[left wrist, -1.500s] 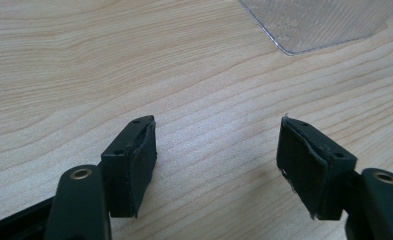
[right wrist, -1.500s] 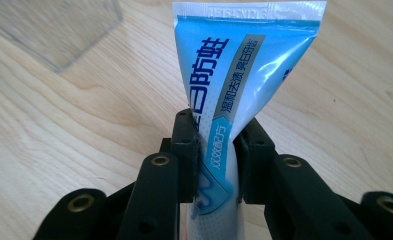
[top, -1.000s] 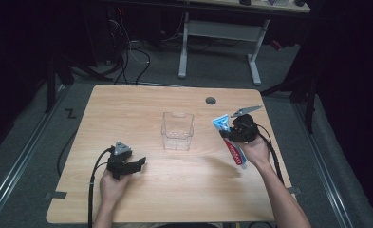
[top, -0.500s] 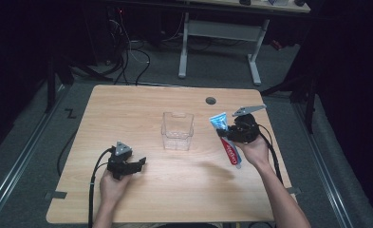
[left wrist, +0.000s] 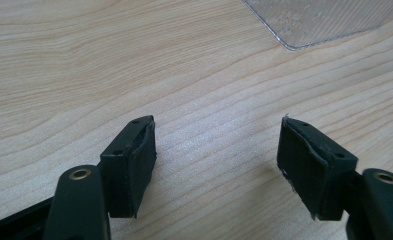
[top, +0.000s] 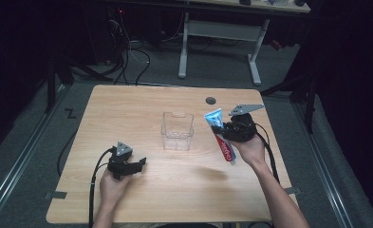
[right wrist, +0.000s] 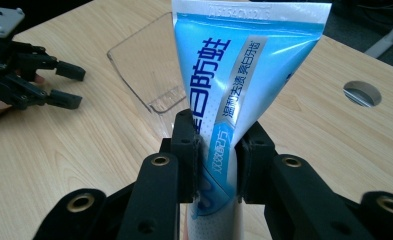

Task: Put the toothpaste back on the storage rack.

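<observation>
The right gripper [right wrist: 218, 150] has its two black jaws clamped on a toothpaste tube [right wrist: 239, 70], squeezing it near its middle; the flat crimped end rises beyond the jaws and the capped end hangs below the hand, as the high view shows [top: 220, 135]; the tube is blue and white with a red lower part, printed with large white Chinese characters running along its length, a silver band of smaller characters beside them, and embossed digits on the crimp too fine to read; just past the tube's far side, seen from this gripper, stands a clear plastic container [right wrist: 149, 75], open at the top and apart from the tube; the left gripper [left wrist: 216, 160] rests low over the table [left wrist: 84, 65] with its jaws spread wide and nothing between them, a corner of the clear container ahead of it and to its right; the table is pale wood-grain laminate with rounded corners and a round cable hole [top: 210, 100] beyond the right gripper; around it lies grey floor, dark surroundings, trailing cables and a white-legged desk [top: 219, 33] farther back
</observation>
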